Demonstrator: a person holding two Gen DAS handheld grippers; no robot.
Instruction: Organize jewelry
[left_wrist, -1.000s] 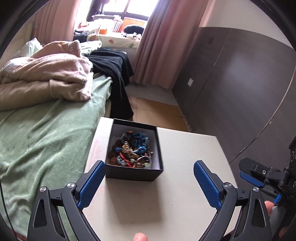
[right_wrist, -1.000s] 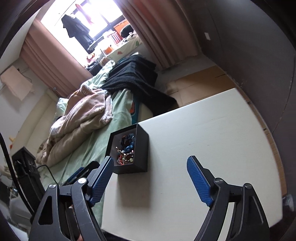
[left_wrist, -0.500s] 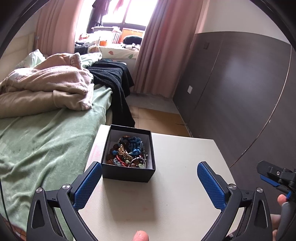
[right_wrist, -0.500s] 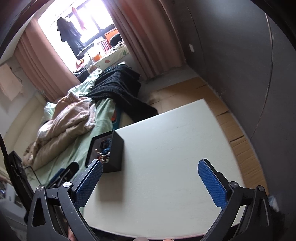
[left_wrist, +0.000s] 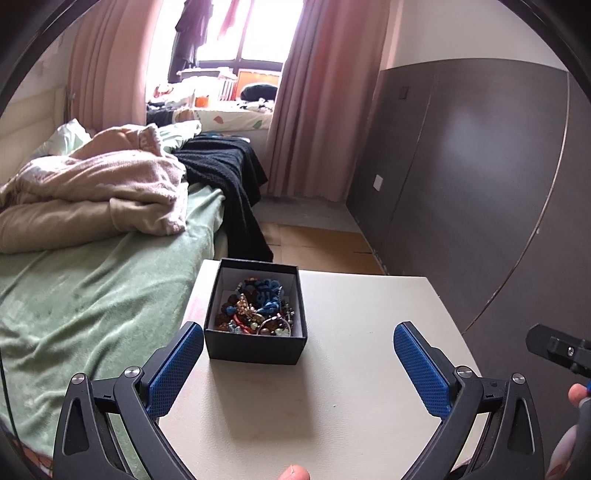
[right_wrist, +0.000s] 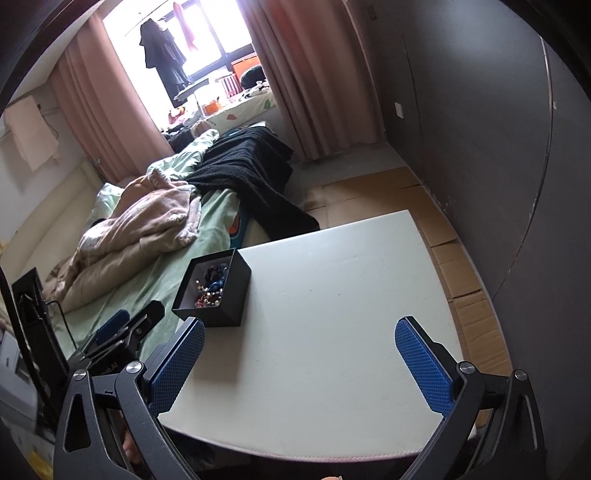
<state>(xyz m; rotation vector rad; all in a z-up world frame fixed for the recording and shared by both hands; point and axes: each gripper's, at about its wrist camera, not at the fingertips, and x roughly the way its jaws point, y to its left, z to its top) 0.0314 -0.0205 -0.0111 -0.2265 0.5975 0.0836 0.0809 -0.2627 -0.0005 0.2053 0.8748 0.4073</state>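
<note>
Bed along my left, green sheet, rumpled blanket, nothing of the job on it that I can see. Left gripper hovers low over the near part of the desk, fingers spread wide, holding nothing; the left finger sits just short of the box's near left corner. Black box stands upright at the desk's left edge, close to the bed, lid off or absent, none in view. Inside it the jewelry lies in one tangled heap: blue cord pieces toward the back, brown beads, red bits, a ring-like hoop near the front wall. None of it lies out on the desk. Right gripper is off to the right over bare desk, well apart from the box, fingers equally wide and empty. This layout fits either a heap yet to be sorted out or pieces gathered into the box, so I won't call the stage. If I go into the box: come in from above, narrow the fingers to clear the walls, and take one loose strand at the top of the heap, not the knot's middle, or the whole clump will likely lift together. The box looks light; I judge it may slide toward the bed edge, so steady its outer wall with the other fingers.
</note>
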